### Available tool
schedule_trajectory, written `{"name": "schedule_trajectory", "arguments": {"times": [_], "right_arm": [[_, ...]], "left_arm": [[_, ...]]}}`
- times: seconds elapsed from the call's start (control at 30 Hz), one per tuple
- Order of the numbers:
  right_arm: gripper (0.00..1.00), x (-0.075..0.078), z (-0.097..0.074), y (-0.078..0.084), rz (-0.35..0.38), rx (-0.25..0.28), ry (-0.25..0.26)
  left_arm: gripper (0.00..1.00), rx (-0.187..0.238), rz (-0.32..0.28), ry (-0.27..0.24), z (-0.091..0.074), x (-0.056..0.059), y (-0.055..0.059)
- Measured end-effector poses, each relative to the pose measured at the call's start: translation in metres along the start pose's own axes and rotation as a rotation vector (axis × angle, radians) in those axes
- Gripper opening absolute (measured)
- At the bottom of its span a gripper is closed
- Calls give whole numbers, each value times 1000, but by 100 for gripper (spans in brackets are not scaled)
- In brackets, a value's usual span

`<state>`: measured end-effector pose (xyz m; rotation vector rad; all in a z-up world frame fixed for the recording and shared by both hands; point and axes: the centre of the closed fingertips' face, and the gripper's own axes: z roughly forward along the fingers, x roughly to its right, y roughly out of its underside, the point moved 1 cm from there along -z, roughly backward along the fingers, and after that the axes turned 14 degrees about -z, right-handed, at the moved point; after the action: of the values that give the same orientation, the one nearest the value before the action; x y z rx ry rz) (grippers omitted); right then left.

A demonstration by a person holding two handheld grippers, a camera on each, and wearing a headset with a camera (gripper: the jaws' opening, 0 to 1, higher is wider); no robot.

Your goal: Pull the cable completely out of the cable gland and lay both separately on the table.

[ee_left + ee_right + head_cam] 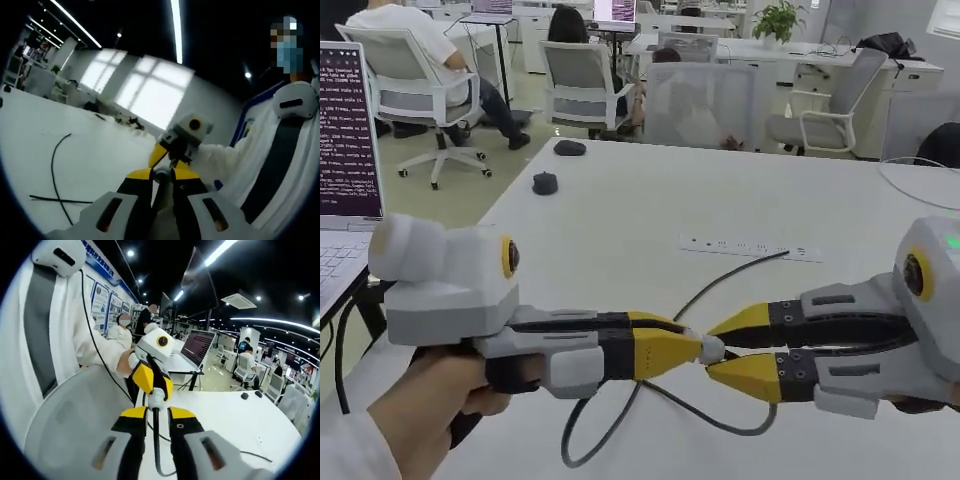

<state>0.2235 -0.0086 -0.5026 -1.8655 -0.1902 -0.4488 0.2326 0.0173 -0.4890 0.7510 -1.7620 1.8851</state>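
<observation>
A small white cable gland (712, 348) hangs above the table between the two grippers, which face each other tip to tip. My left gripper (698, 350) has its yellow jaws shut on the gland (162, 174). My right gripper (725, 350) meets it from the right, jaws closed around the black cable (155, 440) just behind the gland (156, 399). From there the cable (740, 268) loops down over the white table (620, 220) and trails off toward the back. In the right gripper view the left gripper (150, 382) sits straight ahead; in the left gripper view the right gripper (167, 152) does.
A white power strip (750, 247) lies mid-table. A dark mouse (546, 183) and another dark object (569, 148) rest at the far left edge. An open laptop (345, 130) stands at the left. Office chairs and seated people are beyond the table.
</observation>
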Motion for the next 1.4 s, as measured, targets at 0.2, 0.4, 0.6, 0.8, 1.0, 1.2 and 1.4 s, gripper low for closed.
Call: {"name": "schedule_trajectory", "arguments": {"times": [0.2,0.4,0.6,0.8,1.0,1.2,1.4], "right_arm": [[12,-1,-6,5,63,6,1],[4,-4,-3,0,49,26,1],[3,-6,-3,-2,53,42,8],[3,-9,-1,-5,58,45,1],[3,-9,-6,0,83,25,0],[3,-11,-6,1,75,12,-14],[3,-14,-5,6,64,-17,-29]], "left_arm": [[15,8,84,7,-3,6,0],[16,32,253,-9,-2,6,-4],[29,13,341,-18,4,6,3],[21,-33,341,-25,15,0,13],[16,-37,348,-18,17,-1,19],[16,-24,324,-7,17,-2,19],[17,52,246,21,14,3,6]]}}
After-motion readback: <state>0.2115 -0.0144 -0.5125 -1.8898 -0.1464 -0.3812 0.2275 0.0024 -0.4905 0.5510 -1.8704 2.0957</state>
